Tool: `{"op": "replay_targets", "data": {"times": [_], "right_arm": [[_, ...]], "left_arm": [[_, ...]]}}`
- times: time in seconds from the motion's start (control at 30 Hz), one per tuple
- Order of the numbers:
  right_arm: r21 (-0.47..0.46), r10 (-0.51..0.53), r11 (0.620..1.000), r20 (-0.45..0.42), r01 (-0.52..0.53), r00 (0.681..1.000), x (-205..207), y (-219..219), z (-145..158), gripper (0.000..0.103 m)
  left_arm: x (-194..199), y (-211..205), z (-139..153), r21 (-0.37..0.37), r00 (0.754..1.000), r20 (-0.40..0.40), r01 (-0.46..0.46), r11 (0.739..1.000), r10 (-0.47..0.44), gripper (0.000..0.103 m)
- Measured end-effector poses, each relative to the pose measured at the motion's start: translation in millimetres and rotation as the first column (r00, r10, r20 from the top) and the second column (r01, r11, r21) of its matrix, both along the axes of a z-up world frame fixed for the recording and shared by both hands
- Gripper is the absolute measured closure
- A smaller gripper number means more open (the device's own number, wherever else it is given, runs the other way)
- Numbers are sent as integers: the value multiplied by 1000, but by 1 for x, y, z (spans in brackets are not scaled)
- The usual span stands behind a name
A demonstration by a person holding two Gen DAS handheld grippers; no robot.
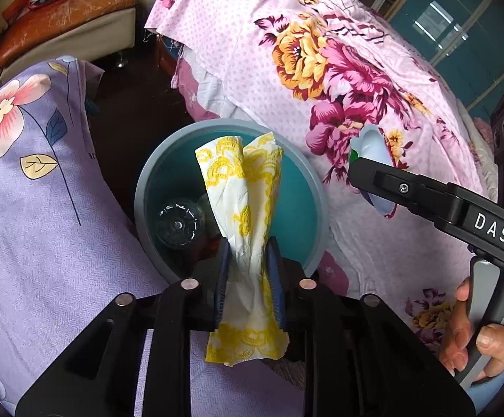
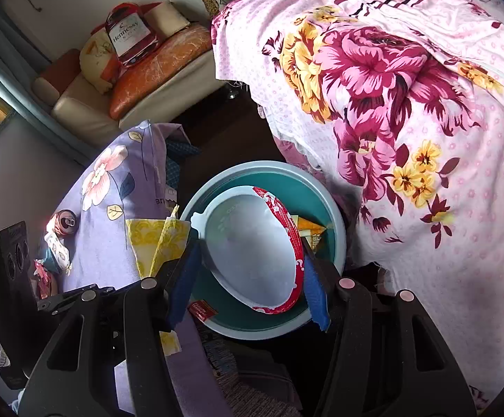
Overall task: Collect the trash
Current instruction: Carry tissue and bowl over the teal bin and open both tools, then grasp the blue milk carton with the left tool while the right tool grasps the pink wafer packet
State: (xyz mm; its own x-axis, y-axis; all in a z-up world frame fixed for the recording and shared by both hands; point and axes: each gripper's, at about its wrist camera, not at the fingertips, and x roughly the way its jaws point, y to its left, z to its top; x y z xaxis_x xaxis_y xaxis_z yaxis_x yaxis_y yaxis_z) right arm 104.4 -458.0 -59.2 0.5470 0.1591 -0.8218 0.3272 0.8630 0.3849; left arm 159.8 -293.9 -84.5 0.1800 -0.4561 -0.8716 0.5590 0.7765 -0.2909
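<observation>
Left gripper point(image 1: 248, 253) pinches napkin point(image 1: 243, 187) over bin point(image 1: 316, 187) (bottle point(image 1: 177, 224) inside). Right gripper point(image 2: 252, 253) clamps 1 lid point(image 2: 252, 253) above bin.

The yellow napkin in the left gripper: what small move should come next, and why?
Probably open the left gripper wider to drop the napkin. It already hangs over the teal bin, and the pads are barely parted around it.

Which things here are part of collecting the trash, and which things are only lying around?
For the job: napkin between the left gripper's fingers; paper bowl in the right gripper; bin; can and wrappers on the purple cloth.

Lying about: floral sheet, sofa, bottle-shaped cushion.
</observation>
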Motion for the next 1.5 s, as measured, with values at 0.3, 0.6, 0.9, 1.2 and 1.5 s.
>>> {"op": "replay_targets", "data": {"times": [0.3,0.6,0.9,1.2,1.5], "right_arm": [[-7,-4,1000,-9,4,1000,6,4,1,50],[-19,27,999,-24,-27,999,12,20,2,49],[-43,31,999,-37,-32,999,11,39,8,27],[-47,69,996,-65,-72,995,12,71,15,24],[-64,146,987,-67,-151,987,14,128,30,23]], "left_arm": [[5,21,12,6,996,66,-54,999,54,21],[6,53,8,4,993,47,-110,994,110,13],[5,86,10,-9,987,35,-158,987,158,11],[-3,130,17,-25,977,36,-207,978,208,11],[-19,192,33,-38,960,72,-269,962,271,11]]}}
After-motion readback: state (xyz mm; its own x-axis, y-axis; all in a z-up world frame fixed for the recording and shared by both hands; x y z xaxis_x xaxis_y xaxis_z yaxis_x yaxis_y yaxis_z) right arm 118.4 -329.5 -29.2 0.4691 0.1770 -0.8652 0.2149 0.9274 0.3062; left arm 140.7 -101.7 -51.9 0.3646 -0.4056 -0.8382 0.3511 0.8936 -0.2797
